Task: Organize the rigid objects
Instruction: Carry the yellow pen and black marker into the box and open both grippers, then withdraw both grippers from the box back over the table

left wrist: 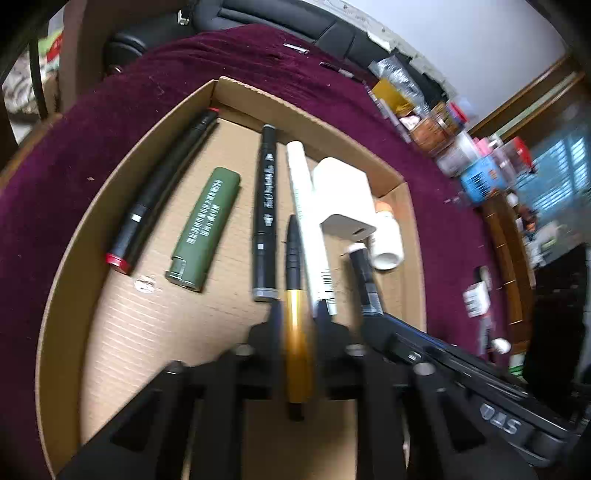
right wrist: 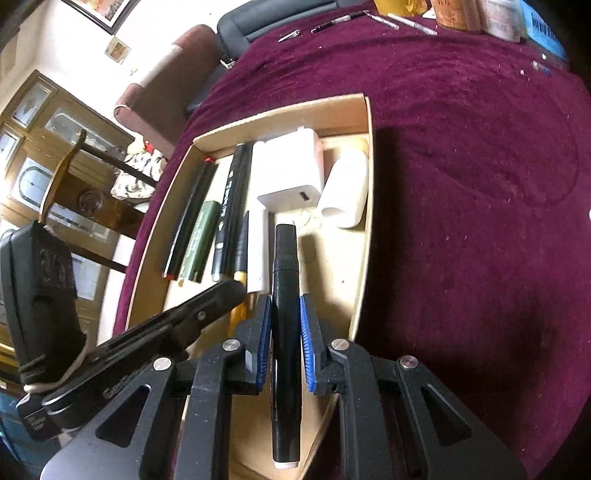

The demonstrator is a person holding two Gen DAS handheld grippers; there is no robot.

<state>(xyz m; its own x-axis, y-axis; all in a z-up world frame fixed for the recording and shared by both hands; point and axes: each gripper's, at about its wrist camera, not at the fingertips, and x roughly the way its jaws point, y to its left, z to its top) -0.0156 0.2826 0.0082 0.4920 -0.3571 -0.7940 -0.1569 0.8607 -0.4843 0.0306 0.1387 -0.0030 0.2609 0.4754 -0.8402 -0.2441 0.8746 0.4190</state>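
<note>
A cardboard box [left wrist: 122, 173] on the purple cloth holds a red-capped black pen [left wrist: 162, 192], a green lighter [left wrist: 205, 229], a black marker [left wrist: 265, 210], a white pen [left wrist: 308, 225], a white charger [left wrist: 343, 195] and a white bottle [left wrist: 386, 240]. My left gripper [left wrist: 297, 314] is shut on a gold and black pen [left wrist: 295, 332] over the box. My right gripper [right wrist: 286, 328] is shut on a black marker [right wrist: 285, 332] over the box's right part [right wrist: 364, 221]; the blue pads [right wrist: 306, 339] sit at its sides.
Purple cloth [right wrist: 461, 184] covers the table right of the box. Jars, packets and boxes [left wrist: 461, 147] crowd the far right edge. Small metal tools [right wrist: 354, 16] lie at the far side. A black chair [left wrist: 277, 18] stands behind the table.
</note>
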